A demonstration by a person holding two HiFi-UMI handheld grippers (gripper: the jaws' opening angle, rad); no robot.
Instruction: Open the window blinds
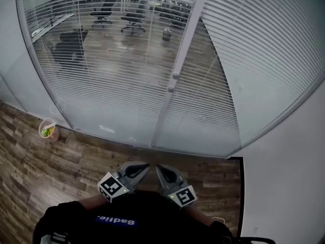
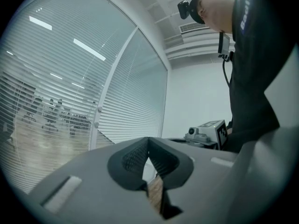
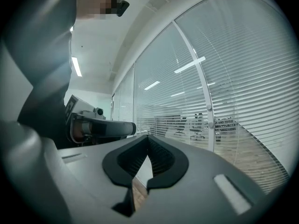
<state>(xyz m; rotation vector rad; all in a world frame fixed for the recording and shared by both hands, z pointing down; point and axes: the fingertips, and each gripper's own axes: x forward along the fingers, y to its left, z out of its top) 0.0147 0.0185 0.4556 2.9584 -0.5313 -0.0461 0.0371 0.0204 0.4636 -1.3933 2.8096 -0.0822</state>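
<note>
The window blinds (image 1: pixel 117 70) hang lowered behind a glass wall, slats partly tilted so the office beyond shows through. A white upright frame post (image 1: pixel 179 67) with a small knob (image 1: pixel 173 77) divides the panes. My left gripper (image 1: pixel 144 165) and right gripper (image 1: pixel 159 168) are held side by side close to my body, well short of the glass, both shut with nothing between the jaws. In the left gripper view the left gripper (image 2: pixel 148 141) has the blinds (image 2: pixel 51 92) off to its left. From the right gripper (image 3: pixel 148 138), the blinds (image 3: pixel 243 92) and post (image 3: pixel 205 101) lie to the right.
A small cup (image 1: pixel 47 129) stands on the wooden floor (image 1: pixel 30 166) by the glass at the left. A white wall (image 1: pixel 289 187) closes the right side. Office chairs (image 1: pixel 104 11) stand beyond the glass.
</note>
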